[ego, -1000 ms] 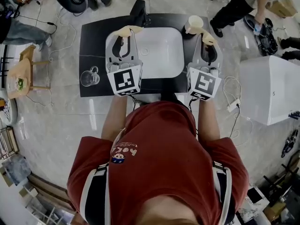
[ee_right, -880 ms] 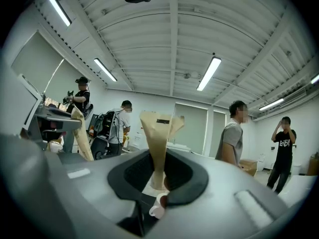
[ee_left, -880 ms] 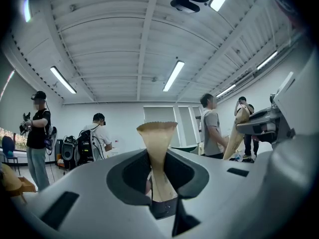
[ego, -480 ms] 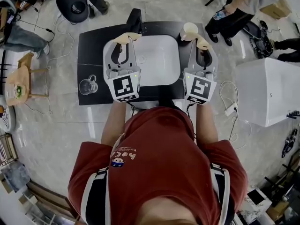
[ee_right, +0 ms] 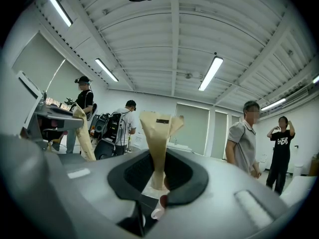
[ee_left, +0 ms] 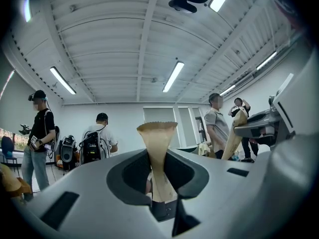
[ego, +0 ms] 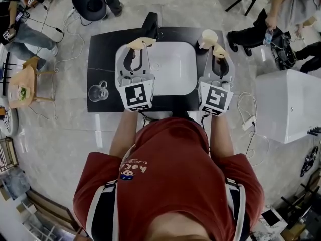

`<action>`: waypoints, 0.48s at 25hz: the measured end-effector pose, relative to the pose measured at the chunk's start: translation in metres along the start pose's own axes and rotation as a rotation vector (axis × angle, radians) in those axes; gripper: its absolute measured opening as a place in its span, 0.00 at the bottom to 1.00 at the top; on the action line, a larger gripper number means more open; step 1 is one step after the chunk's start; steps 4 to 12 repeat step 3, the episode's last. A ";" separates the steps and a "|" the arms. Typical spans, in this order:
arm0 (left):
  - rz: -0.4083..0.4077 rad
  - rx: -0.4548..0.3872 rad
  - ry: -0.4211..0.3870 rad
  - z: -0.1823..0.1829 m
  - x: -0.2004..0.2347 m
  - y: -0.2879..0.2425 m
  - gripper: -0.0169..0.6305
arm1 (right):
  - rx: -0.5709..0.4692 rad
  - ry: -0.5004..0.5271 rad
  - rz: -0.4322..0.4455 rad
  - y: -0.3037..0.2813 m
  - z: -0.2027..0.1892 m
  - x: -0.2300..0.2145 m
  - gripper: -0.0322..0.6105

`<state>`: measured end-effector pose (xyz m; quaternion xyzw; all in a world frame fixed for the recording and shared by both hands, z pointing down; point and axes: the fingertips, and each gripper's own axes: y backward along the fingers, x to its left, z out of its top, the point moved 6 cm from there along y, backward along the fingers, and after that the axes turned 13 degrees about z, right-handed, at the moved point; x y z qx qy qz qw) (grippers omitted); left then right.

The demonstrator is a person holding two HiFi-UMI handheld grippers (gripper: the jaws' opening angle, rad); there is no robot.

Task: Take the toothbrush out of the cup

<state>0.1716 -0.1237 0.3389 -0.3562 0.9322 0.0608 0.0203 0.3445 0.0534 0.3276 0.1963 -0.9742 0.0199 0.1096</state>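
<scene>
Little was changed from a second before: the left gripper [ego: 141, 42] and right gripper [ego: 218, 49] were kept level over the bench [ego: 103, 54], jaws closed together on nothing. The cup [ego: 208, 36] was left at the bench's far right corner, just beyond the right gripper's tip. The toothbrush could not be made out in it.

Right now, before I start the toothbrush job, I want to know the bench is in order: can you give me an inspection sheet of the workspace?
Surface: black counter with a white basin and a black tap.
Job's things: cream cup at the counter's far right corner; toothbrush not made out.
Clutter: glass mug on the counter's left side.
Grippers: left claw over the basin's left rim, right claw just beside the cup; both shut, nothing held.
Cables: white lead and power strip on the floor at right.
Surroundings: white cabinet, small wooden chair, people nearby.
</scene>
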 end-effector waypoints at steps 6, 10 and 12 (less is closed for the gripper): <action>-0.004 -0.002 0.004 0.000 -0.002 -0.003 0.15 | 0.001 0.003 -0.004 -0.002 0.000 -0.003 0.15; -0.004 -0.002 0.004 0.000 -0.002 -0.003 0.15 | 0.001 0.003 -0.004 -0.002 0.000 -0.003 0.15; -0.004 -0.002 0.004 0.000 -0.002 -0.003 0.15 | 0.001 0.003 -0.004 -0.002 0.000 -0.003 0.15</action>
